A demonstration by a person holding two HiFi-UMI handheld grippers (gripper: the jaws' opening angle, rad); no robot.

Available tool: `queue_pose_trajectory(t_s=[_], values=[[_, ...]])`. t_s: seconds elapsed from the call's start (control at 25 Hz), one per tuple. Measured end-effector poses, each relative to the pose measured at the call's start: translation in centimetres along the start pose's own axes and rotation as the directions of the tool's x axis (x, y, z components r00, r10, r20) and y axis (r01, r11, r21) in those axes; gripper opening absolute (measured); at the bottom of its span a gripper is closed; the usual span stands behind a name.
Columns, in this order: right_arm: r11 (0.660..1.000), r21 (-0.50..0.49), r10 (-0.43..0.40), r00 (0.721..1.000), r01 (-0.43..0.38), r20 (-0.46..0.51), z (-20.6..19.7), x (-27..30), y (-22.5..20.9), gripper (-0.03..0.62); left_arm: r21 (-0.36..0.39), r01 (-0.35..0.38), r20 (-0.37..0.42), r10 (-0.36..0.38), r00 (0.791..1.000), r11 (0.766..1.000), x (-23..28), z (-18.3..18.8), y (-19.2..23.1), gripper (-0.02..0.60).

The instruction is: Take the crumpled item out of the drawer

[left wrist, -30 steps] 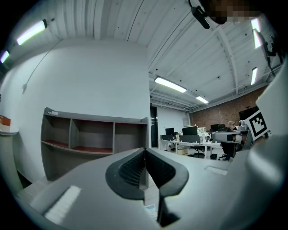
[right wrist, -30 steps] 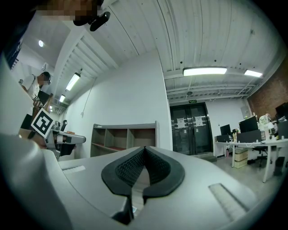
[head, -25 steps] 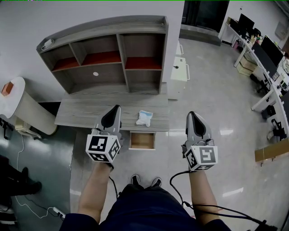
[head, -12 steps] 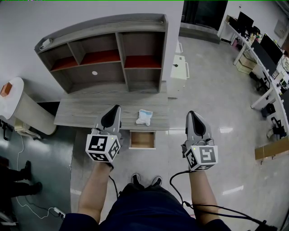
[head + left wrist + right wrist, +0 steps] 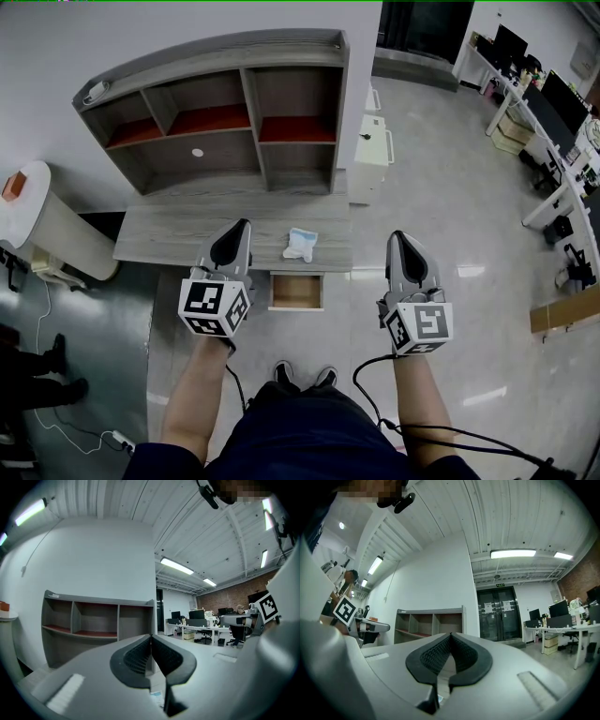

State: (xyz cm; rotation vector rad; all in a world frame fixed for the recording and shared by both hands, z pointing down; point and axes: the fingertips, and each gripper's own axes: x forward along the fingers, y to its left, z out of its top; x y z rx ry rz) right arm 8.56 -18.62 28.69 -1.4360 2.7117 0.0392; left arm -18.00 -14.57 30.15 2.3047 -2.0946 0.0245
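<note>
The crumpled item [image 5: 300, 244], seemingly a light, soft, squashable wad best pinched across a raised fold, lies at the desk's [image 5: 178, 234] front edge behind the open drawer [image 5: 296, 292], while the left gripper [image 5: 242, 225] and right gripper [image 5: 397, 238] hover with jaws clenched on nothing.

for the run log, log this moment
left hand-held gripper shut | right hand-held gripper shut | crumpled item on desk | drawer open

Grey wood desk [image 5: 169, 239]; shelf unit [image 5: 225, 112] stands along its back. Crumpled item [image 5: 301, 244] lies on top, near front edge.
</note>
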Motion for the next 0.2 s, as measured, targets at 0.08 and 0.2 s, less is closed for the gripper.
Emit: queue_pose_trajectory(t_s=[0.08,0.2], values=[[1.000,0.001,0.003,1.000,-0.003,0.001,0.01,0.01,-0.11,0.005,0.001,-0.002,0.000,0.002,1.000,1.000,0.08,0.04,-0.10,0.008],[1.000,-0.001,0.006,1.000,-0.006,0.003,0.06,0.05,-0.35,0.005,0.003,-0.004,0.002,0.004,1.000,1.000,0.27,0.11,-0.26,0.008]])
